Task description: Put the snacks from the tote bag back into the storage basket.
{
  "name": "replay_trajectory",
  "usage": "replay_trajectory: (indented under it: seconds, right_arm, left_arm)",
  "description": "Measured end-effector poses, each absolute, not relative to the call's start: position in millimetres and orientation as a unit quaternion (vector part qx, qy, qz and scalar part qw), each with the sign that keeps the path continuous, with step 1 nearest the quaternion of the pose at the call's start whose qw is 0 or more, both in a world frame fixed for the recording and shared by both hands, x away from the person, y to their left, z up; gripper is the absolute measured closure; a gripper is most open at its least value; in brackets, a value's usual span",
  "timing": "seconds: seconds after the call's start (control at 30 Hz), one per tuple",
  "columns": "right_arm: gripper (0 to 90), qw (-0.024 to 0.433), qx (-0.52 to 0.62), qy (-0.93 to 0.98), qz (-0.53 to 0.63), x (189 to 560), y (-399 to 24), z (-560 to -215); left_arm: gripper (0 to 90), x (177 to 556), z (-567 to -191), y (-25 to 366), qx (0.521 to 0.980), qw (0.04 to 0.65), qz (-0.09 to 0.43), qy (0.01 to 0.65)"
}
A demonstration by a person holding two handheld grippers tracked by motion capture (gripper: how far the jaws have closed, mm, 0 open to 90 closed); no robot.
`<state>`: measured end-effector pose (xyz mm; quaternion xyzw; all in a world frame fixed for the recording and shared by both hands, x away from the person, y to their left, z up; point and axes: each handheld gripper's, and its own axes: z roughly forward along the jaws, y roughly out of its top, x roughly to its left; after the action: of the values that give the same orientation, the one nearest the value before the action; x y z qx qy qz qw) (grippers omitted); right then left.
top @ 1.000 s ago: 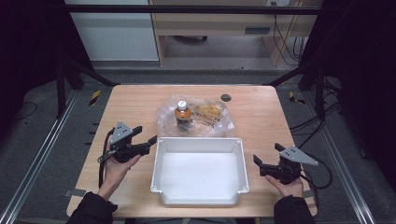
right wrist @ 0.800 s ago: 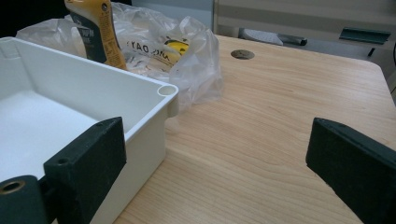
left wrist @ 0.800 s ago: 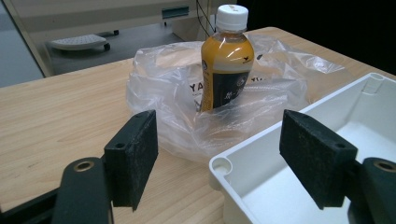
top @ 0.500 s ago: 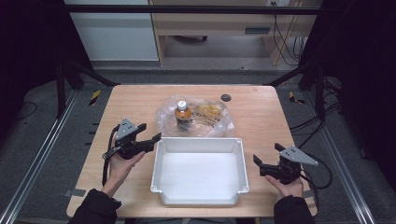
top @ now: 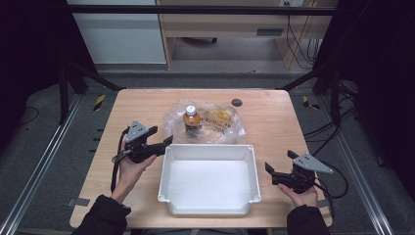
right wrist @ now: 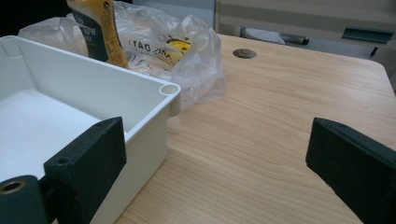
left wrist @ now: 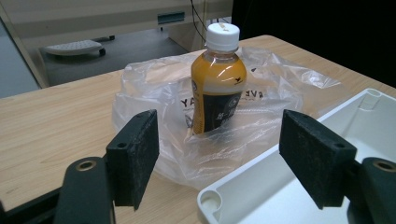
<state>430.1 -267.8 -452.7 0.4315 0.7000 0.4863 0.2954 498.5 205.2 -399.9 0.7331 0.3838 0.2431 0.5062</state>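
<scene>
**Both grippers wide apart beside an empty white bin**

Nearest the person, the right gripper (top: pixel 280 169) rests in the right hand (top: pixel 302 196) just right of the white bin (top: pixel 209 215), its fingers (right wrist: pixel 88 163) spread with nothing between them. The left gripper (top: pixel 159 138) sits at the bin's far left corner, fingers (left wrist: pixel 133 154) likewise spread and empty, aimed toward the bottle (left wrist: pixel 217 79). That bottle, white-capped with orange liquid, stands upright in a crumpled clear plastic bag (top: pixel 215 122) just beyond the bin on the tabletop (top: pixel 274 117). Something yellow, perhaps snack packets, also lies in the bag. Farther back is a small dark round disc (top: pixel 237 102).
</scene>
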Motion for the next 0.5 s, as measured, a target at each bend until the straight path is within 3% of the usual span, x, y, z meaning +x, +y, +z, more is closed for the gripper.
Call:
replay_trajectory:
  seconds: [0.5]
  right_arm:
    - [5.4,0.297,0.429,0.701,0.486,430.5,-267.5,-452.6]
  left_arm:
    - [28.6,508.7,-395.0,192.6,0.733,0.508,0.248,0.379]
